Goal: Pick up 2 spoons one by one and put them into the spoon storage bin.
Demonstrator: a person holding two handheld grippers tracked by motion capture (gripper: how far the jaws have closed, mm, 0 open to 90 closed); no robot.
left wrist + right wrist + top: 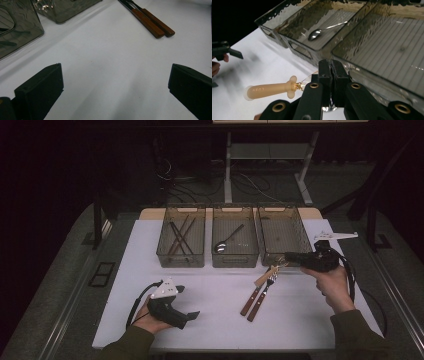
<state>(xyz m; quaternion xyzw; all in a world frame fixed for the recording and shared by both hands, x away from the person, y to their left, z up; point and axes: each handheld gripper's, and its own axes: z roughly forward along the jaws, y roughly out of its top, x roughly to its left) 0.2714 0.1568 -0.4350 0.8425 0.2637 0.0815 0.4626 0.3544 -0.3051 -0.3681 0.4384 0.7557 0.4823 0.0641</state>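
Now our right gripper (331,75) has its jaws pinched together on the metal end of a pale-handled utensil (270,90), held off the white table (210,290) just in front of the right bin (283,236). What the working end is we cannot tell; the jaws hide it. The handle sticks out sideways from the jaws, its long axis roughly level, butt pointing toward our left gripper (172,307) and slightly down in the high view.

Our left gripper rests low at the near left of the table, jaws wide with nothing between them.

We judge the step to be carrying this piece over the rim of the right bin, which looks bare, while the middle bin (235,240) holds a spoon (227,241) and the left bin (181,240) dark sticks. To do it well, we lift enough that the dangling handle clears the wall, turn the axis along the bin's length, and lower before letting go. Two brown-handled pieces (257,296) lie together on the table, near the right gripper.
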